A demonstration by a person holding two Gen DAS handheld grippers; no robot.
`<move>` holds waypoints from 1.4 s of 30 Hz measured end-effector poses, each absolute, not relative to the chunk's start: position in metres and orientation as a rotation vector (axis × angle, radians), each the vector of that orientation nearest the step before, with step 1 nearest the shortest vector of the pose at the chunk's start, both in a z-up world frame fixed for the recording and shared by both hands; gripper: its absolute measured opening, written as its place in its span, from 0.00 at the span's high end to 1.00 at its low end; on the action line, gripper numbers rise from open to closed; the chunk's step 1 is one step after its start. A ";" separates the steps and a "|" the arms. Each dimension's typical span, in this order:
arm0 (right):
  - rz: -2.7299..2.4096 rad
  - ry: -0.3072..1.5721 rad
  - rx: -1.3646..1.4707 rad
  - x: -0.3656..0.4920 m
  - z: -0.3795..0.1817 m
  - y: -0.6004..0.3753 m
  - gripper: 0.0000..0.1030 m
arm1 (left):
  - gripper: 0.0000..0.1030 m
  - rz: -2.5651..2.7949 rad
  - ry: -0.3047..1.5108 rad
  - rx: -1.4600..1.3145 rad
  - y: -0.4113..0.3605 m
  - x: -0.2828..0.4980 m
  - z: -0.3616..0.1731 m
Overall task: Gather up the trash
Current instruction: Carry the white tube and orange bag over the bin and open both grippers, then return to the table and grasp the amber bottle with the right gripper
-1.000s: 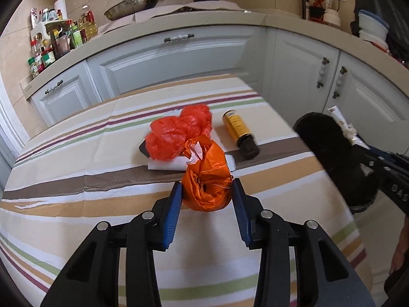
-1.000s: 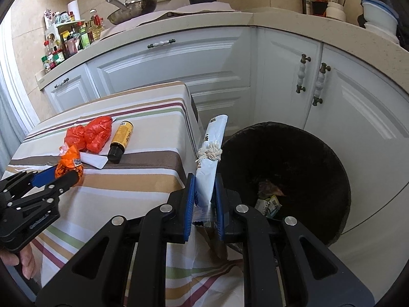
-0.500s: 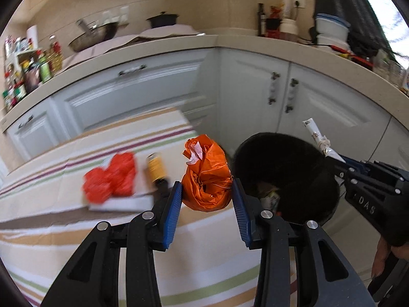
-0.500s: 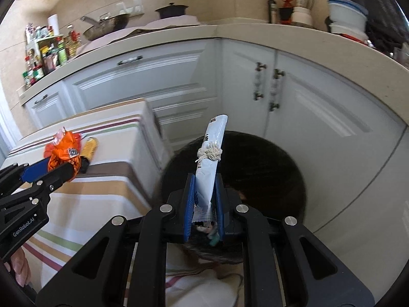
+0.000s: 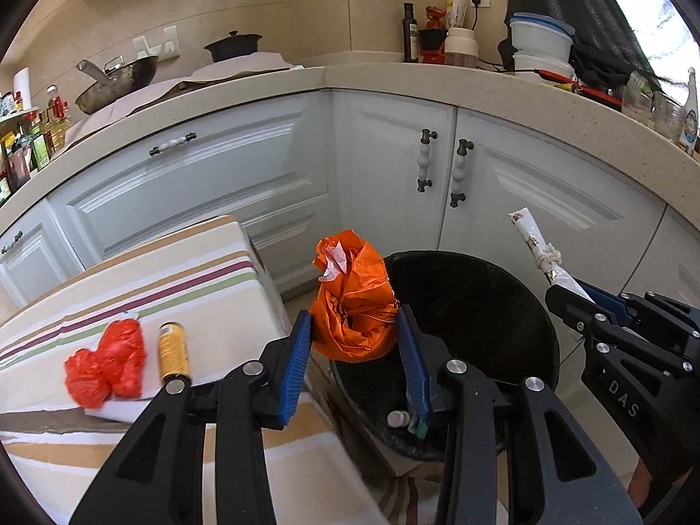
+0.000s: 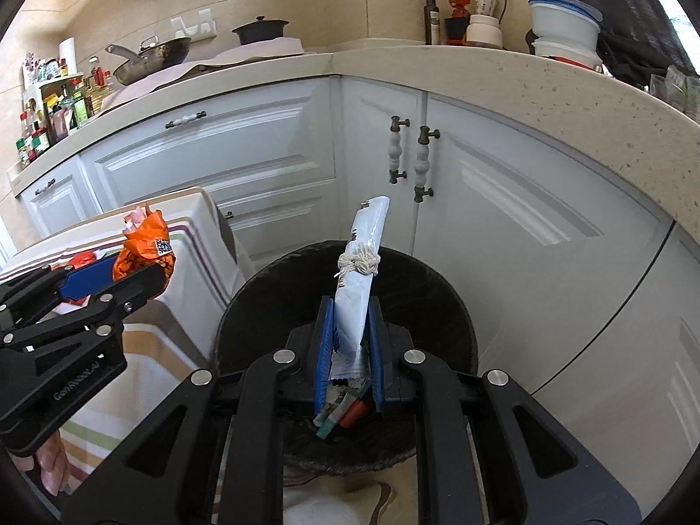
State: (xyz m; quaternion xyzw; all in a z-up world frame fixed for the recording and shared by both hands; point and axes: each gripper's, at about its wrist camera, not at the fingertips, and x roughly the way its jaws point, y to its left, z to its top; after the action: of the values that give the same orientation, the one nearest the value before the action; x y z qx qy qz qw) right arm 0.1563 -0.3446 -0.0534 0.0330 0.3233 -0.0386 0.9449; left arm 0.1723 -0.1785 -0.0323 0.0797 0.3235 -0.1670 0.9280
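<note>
Your left claw (image 5: 354, 332) grips one orange bag (image 5: 352, 302) at the bin's 9 o'clock rim, ready to drop | right claw (image 6: 348, 328) clamps one white packet (image 6: 356, 288) over one black bin (image 6: 455, 306) | desk (image 5: 210, 271) at 10 o'clock holds one red bag (image 5: 107, 361), one yellow bottle (image 5: 173, 352).

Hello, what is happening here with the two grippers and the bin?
A person is collecting trash with two handheld grippers. The left gripper is shut on a crumpled orange bag, held at the edge of the black trash bin. The right gripper is shut on a white packet tied with string, above the bin. A red bag and a yellow bottle lie on the striped table.
</note>
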 end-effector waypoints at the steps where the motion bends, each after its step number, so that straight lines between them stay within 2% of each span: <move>1: -0.082 0.658 0.070 0.158 -0.054 -0.346 0.85 | 0.61 -0.343 0.665 0.165 -0.181 0.175 -0.034; 4: -0.092 0.655 0.078 0.166 -0.058 -0.353 0.84 | 0.59 -0.353 0.682 0.154 -0.189 0.188 -0.040; 6: -0.103 0.665 0.087 0.173 -0.063 -0.358 0.73 | 0.51 -0.342 0.691 0.169 -0.195 0.195 -0.046; 13: -0.121 0.679 0.105 0.173 -0.067 -0.359 0.71 | 0.41 -0.310 0.706 0.173 -0.186 0.194 -0.050; 30: 0.063 0.691 0.087 0.157 -0.053 -0.269 0.70 | 0.34 -0.126 0.710 0.093 -0.072 0.154 -0.032; 42: 0.230 0.718 0.035 0.175 -0.050 -0.186 0.70 | 0.33 0.021 0.721 0.043 0.008 0.141 -0.034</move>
State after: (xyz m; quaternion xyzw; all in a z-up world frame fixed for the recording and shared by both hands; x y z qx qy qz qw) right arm 0.1748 -0.1856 -0.0504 0.0169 0.3507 0.1125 0.9295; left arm 0.1407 0.0079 -0.0342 0.0210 0.3527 0.0103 0.9355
